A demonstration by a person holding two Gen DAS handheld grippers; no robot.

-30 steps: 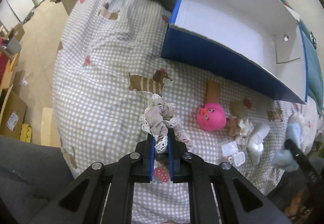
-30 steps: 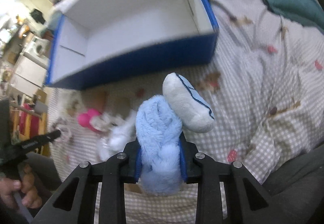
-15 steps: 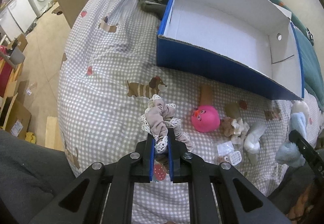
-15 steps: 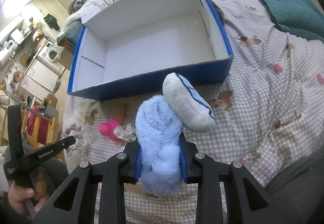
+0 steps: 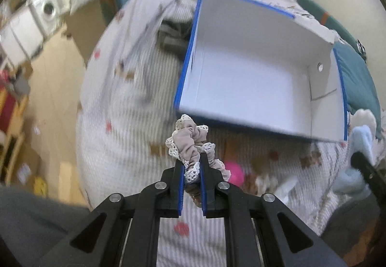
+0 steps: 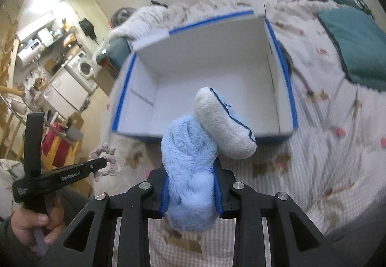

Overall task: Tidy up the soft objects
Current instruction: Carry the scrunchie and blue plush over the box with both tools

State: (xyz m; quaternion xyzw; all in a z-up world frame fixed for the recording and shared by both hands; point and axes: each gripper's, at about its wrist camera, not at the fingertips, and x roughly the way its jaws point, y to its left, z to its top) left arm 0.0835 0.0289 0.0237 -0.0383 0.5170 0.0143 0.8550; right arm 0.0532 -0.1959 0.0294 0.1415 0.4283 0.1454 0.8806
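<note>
Blurring bedspread (image 5: 135, 136), pink toy (image 5: 235, 174) half-hidden behind scrunchie (image 5: 190, 144).

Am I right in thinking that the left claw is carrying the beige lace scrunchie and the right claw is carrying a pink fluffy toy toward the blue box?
Not quite: the right claw holds a light blue fluffy toy, not a pink one, as the right wrist view shows. The rest stands: the left claw grips the beige lace scrunchie, with the blue box ahead.
</note>
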